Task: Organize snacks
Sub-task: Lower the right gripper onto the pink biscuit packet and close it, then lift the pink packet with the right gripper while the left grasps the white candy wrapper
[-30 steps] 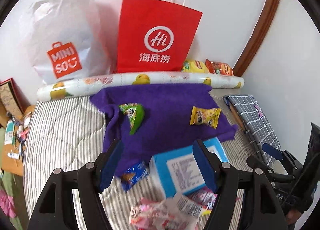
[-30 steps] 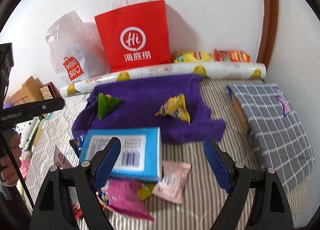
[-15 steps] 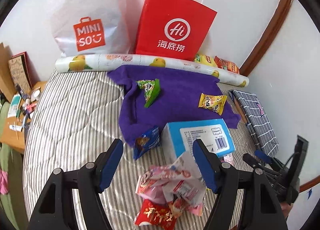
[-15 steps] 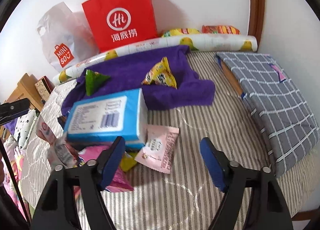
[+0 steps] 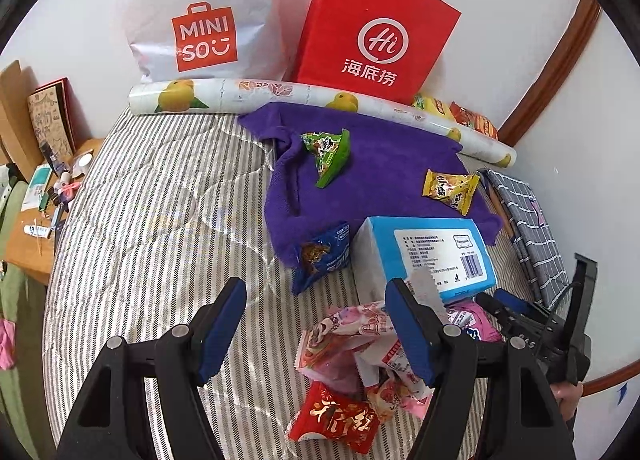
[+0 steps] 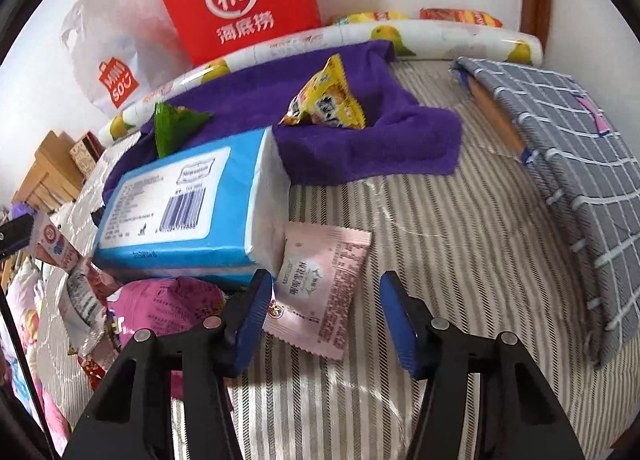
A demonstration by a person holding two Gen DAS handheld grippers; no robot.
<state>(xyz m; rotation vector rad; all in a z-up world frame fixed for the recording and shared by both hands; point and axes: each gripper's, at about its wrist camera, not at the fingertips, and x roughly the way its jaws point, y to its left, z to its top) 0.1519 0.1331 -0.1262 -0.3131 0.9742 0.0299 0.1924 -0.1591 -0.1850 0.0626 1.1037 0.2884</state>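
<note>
The right hand-held gripper [image 6: 320,312] is being closed around the flat pink snack packet [image 6: 320,288], not yet pinched, while the left hand-held gripper [image 5: 316,324] is being held apart over the pile of snacks [image 5: 360,364] on the striped bed [image 5: 160,220].

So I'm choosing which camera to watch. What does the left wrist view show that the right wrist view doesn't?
Only the left wrist view shows the blue snack bag at the purple cloth's edge and the red packet clearly. Only the right wrist view shows the pale pink packet between the right tongs, which are closing but not yet pressing it. Both show the blue tissue pack, purple cloth, green snack and yellow snack.
</note>
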